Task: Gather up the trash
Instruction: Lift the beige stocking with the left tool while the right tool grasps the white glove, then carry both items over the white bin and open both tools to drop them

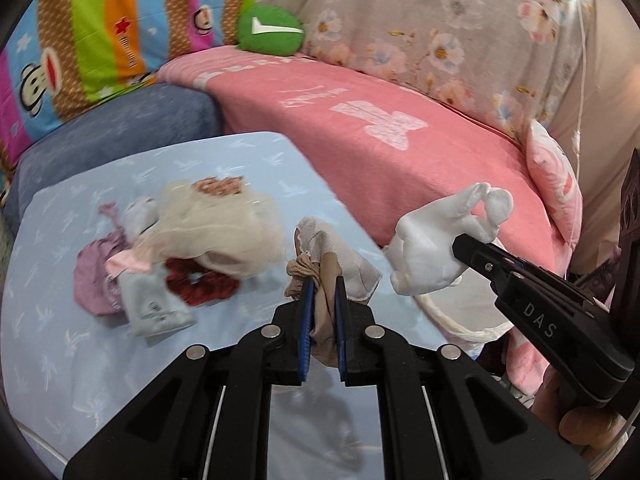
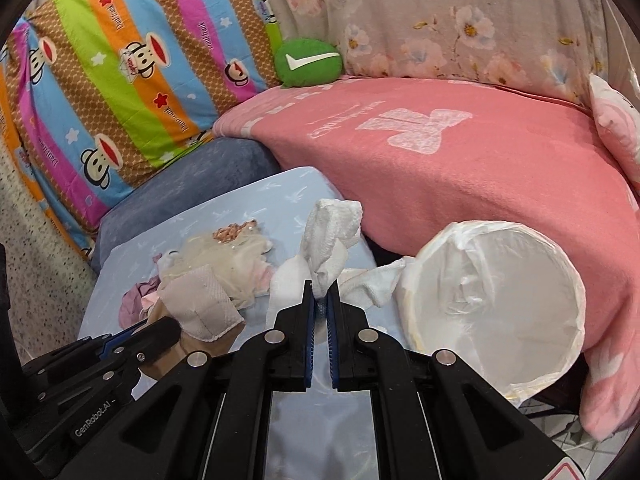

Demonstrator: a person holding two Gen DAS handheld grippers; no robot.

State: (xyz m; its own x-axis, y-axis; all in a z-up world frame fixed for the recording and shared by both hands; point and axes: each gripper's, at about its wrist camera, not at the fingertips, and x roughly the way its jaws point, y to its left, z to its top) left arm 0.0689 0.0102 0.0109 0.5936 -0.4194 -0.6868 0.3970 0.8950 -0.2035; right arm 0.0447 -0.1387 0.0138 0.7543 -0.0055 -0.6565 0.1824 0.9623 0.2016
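The left claw (image 1: pixel 322 286) is clamped on a beige cloth piece (image 1: pixel 320 252), w/ a tan stocking-like part hanging down between the blue pads. The right claw (image 2: pixel 320 300) is clamped on a crumpled white tissue (image 2: pixel 328 236); in the left wrist view the same tissue (image 1: pixel 436 240) is seen at the tip of the right claw (image 1: pixel 466 246), above the edge of the table. Both pieces seem lifted, not resting on the table (image 1: pixel 48 340), which has a light blue cover w/ small bird print.

Outward from the claws: on the table is a heap of other things, approx. a cream mesh fabric (image 1: pixel 216 224), a purple cloth (image 1: pixel 94 280), something red (image 1: pixel 200 282) under the mesh and a grey-blue packet (image 1: pixel 156 304). They are blurred, so I cannot tell exactly what each one is. Right of the table, just beside it and lower, stands the trash bin (image 2: pixel 576 292) w/ a white plastic liner, mouth open and facing up. Behind is a sofa w/ a pink blanket (image 2: pixel 480 176) and a green cushion (image 2: pixel 308 62).

Step in hand, I judge: the carry phase, i.e. both pieces are picked and go toward the bin. The next move calls for bringing each claw over the bin mouth, then parting the pads so the piece falls inside and not on the rim. The heap on the table is not yet collected.
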